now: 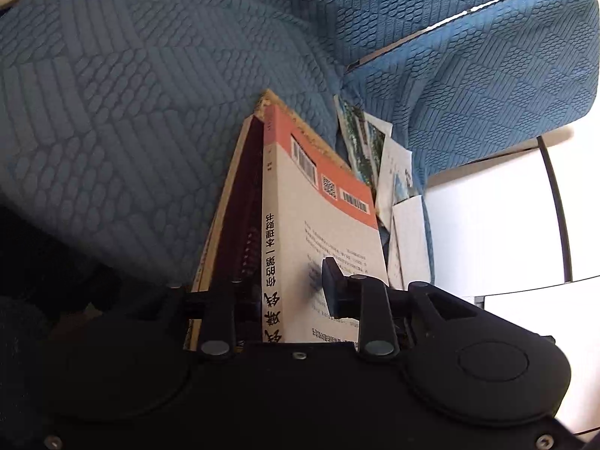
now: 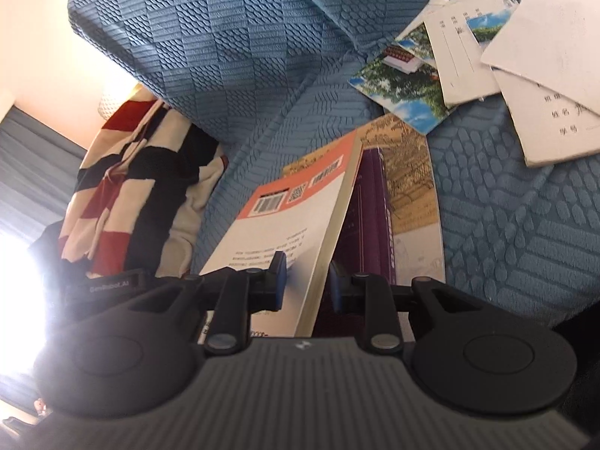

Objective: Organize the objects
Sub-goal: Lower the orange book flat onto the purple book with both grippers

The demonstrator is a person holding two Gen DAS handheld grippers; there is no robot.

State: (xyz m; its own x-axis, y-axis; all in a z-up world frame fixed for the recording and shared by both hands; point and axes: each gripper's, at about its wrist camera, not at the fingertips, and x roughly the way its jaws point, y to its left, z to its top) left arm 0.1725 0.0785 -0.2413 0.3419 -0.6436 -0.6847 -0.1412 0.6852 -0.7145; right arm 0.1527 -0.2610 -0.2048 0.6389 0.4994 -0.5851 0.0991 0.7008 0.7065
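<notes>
A white book with an orange band and barcodes [image 1: 318, 206] [image 2: 285, 225] is tilted up over a dark purple book [image 1: 240, 206] [image 2: 371, 206]. The purple book lies on a tan illustrated book [image 2: 408, 172] on the blue sofa seat. My left gripper [image 1: 285, 281] grips the white book at its spine end, its right pad [image 1: 332, 285] against the cover. My right gripper [image 2: 307, 273] is shut on the same book at its page edge, with one pad [image 2: 279, 277] on the cover and the other beneath it.
Several loose photo cards and white papers [image 2: 487, 56] [image 1: 393, 172] lie scattered on the textured blue sofa cover [image 1: 131, 112] near the armrest. A red, white and navy striped garment [image 2: 131, 172] is bunched against the backrest. A white surface with a black bar [image 1: 487, 217] stands beside the sofa.
</notes>
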